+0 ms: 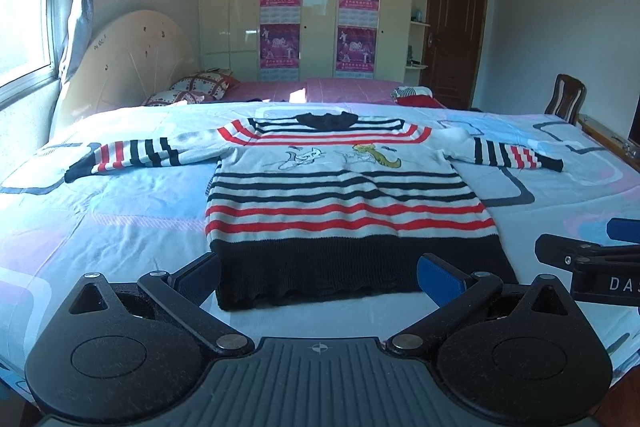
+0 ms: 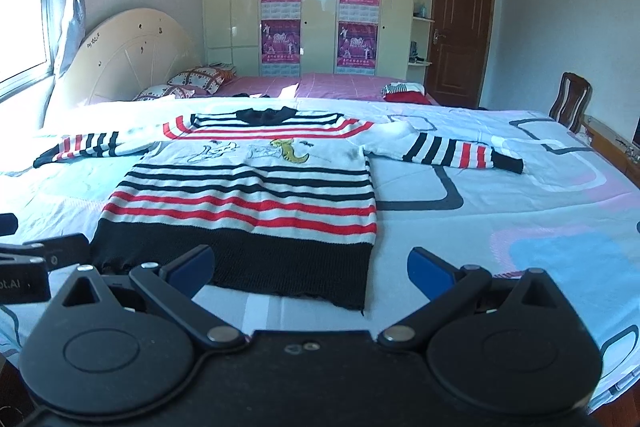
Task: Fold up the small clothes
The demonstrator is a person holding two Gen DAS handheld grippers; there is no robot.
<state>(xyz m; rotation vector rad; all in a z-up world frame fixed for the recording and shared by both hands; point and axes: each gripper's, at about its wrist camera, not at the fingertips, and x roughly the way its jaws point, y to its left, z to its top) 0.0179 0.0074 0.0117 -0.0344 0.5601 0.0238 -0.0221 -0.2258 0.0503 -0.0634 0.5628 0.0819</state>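
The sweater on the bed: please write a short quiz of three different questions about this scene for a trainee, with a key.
1. True or false: the sweater lies flat with both sleeves spread out.
2. Which band of the sweater is nearest the left gripper? A) red stripes B) black hem C) collar
3. Fill in: the right gripper is ____ and holds nothing.

Key:
1. True; it lies on the bed, unfolded.
2. B.
3. Open; its fingers stand wide apart above the hem's right corner.

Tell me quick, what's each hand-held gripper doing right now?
Left hand-held gripper: open, holding nothing, over the sweater hem.
Right hand-held gripper: open, holding nothing.
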